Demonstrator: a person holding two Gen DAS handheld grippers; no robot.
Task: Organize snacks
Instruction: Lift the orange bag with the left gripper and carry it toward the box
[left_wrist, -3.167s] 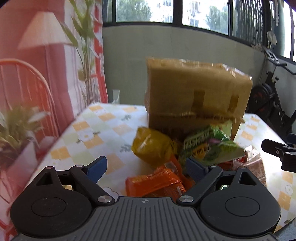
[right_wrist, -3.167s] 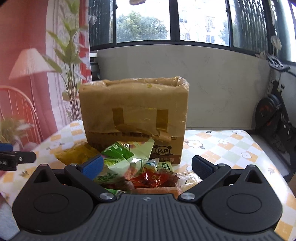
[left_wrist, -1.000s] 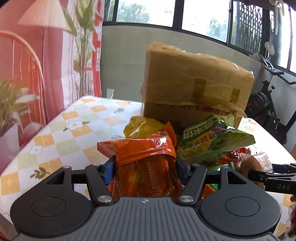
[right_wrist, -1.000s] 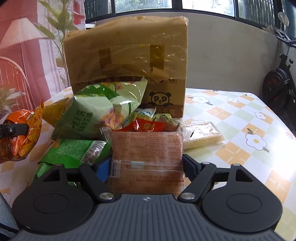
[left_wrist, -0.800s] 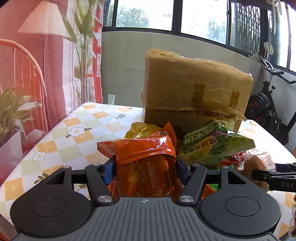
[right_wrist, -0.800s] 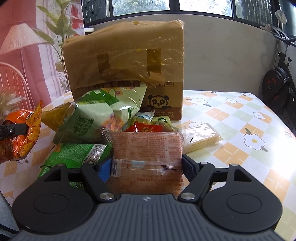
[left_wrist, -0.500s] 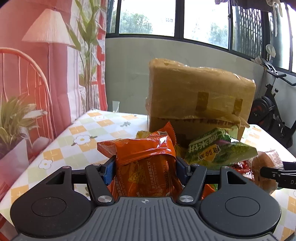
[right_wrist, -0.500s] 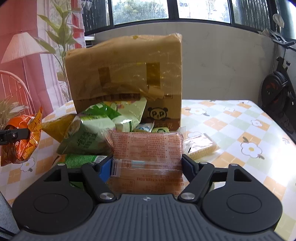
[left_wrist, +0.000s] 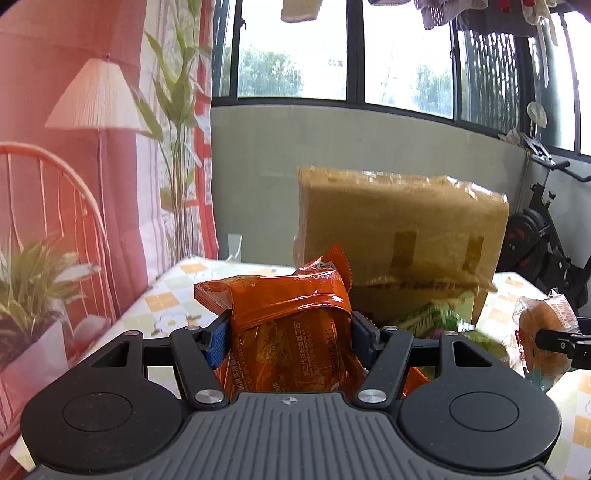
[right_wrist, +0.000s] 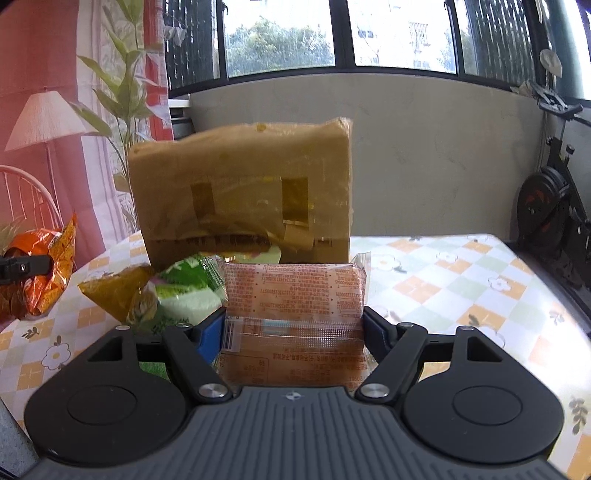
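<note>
My left gripper (left_wrist: 290, 334) is shut on an orange snack bag (left_wrist: 291, 332) and holds it up in front of the cardboard box (left_wrist: 402, 236). My right gripper (right_wrist: 293, 332) is shut on a clear-wrapped brown cake packet (right_wrist: 295, 295), held above the snack pile. The box (right_wrist: 240, 199) stands behind the pile; its top opening is not visible. A green snack bag (right_wrist: 188, 288) and a yellow snack bag (right_wrist: 118, 290) lie on the table below. The orange bag also shows at the far left of the right wrist view (right_wrist: 40, 273); the cake packet at the right of the left wrist view (left_wrist: 543, 332).
The table has a checked floral cloth (right_wrist: 443, 280). An exercise bike (right_wrist: 554, 206) stands at the right. A pink curtain with a lamp print (left_wrist: 92, 155) and a plant (left_wrist: 29, 288) are at the left. A grey wall and windows lie behind.
Both grippers have risen with their packets, so the snack pile and box sit lower in both views. Earlier, both grippers were open and empty above the pile.
</note>
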